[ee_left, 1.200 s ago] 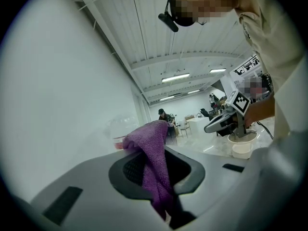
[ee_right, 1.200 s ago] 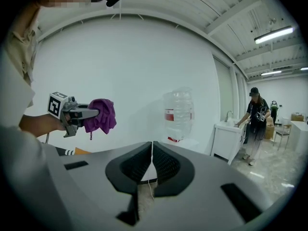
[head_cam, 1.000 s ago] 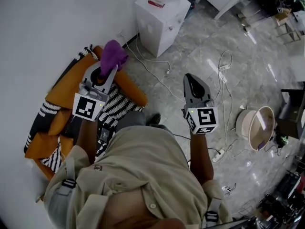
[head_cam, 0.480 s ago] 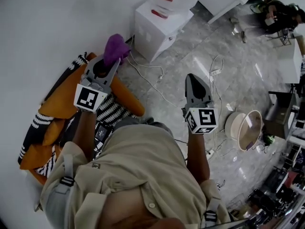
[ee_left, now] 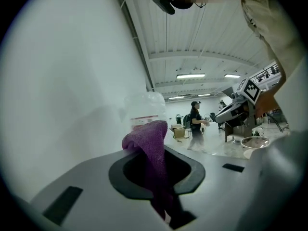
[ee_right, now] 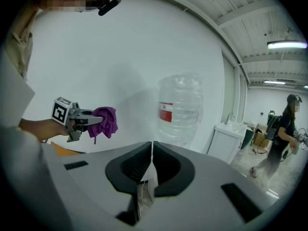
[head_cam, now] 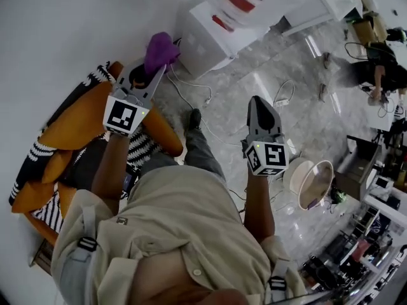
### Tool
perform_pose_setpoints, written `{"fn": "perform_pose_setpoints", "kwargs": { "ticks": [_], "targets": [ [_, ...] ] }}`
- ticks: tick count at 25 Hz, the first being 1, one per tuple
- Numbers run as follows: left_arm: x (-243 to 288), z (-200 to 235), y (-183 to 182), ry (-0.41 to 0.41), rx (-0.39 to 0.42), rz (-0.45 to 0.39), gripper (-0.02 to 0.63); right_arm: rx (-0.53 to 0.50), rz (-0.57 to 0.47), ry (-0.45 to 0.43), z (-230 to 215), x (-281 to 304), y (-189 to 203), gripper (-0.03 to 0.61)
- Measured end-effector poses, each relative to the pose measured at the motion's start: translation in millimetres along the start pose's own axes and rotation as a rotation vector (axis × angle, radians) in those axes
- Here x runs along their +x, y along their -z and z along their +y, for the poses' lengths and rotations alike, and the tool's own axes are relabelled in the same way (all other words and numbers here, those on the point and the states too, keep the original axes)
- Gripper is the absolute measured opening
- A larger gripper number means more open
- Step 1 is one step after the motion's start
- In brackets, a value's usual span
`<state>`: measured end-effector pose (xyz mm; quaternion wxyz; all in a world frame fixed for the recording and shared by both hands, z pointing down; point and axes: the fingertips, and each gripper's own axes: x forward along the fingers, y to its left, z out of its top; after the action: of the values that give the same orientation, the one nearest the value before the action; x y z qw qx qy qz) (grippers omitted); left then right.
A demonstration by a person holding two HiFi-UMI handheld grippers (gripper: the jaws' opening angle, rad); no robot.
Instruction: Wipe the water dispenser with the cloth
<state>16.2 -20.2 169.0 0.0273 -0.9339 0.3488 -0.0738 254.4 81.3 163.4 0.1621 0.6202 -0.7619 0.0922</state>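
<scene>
Purple cloth (head_cam: 159,48) sits pinched between the jaws of my left gripper (head_cam: 154,74), bunched up past the tips. I'm holding it just beside the white water dispenser (head_cam: 202,38), which stands on the floor against the wall with its clear bottle (ee_right: 180,109) on top. I can't tell whether the cloth touches the cabinet. My right gripper (head_cam: 256,102) hangs well apart over the marble floor (head_cam: 254,81), jaws pressed together on nothing.
</scene>
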Motion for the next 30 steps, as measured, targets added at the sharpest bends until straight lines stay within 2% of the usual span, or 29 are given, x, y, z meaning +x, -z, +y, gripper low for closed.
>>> {"fn": "perform_pose_setpoints", "kwargs": {
  "ticks": [2, 4, 7, 10, 13, 18, 21, 24, 27, 30],
  "targets": [
    [19.9, 9.4, 17.0, -0.038, 0.010, 0.003, 0.067, -0.001, 0.017, -0.017, -16.2, 27.2, 10.8, 0.026],
    [35.0, 20.9, 35.4, -0.094, -0.014, 0.039, 0.067, -0.009, 0.014, -0.016, -32.1, 53.5, 19.7, 0.026],
    [50.8, 42.5, 62.7, -0.212, -0.116, 0.097, 0.067, -0.022, -0.002, -0.032, -50.9, 96.2, 29.9, 0.026],
    [62.8, 57.3, 83.9, -0.322, -0.157, 0.100, 0.067, -0.028, 0.013, -0.072, -61.4, 129.7, 41.6, 0.026],
    [83.4, 63.9, 105.3, -0.379, -0.181, 0.091, 0.066, -0.051, 0.038, -0.101, -65.9, 151.8, 57.6, 0.026],
    [128.6, 63.6, 144.8, -0.421, -0.237, 0.071, 0.067, -0.080, 0.114, -0.135, -79.0, 180.1, 90.6, 0.026],
    [151.7, 64.2, 174.6, -0.434, -0.206, 0.018, 0.066, -0.131, 0.118, -0.136, -83.7, 192.3, 103.5, 0.026],
    [167.0, 52.8, 202.4, -0.450, -0.293, -0.007, 0.066, -0.176, 0.129, -0.115, -83.4, 190.7, 115.4, 0.026],
    [200.4, 32.5, 221.1, -0.421, -0.333, 0.016, 0.066, -0.205, 0.200, -0.103, -94.4, 184.6, 141.4, 0.026],
    [246.0, 24.0, 236.3, -0.369, -0.271, 0.036, 0.066, -0.196, 0.261, -0.100, -105.2, 193.0, 177.2, 0.026]
  ]
}}
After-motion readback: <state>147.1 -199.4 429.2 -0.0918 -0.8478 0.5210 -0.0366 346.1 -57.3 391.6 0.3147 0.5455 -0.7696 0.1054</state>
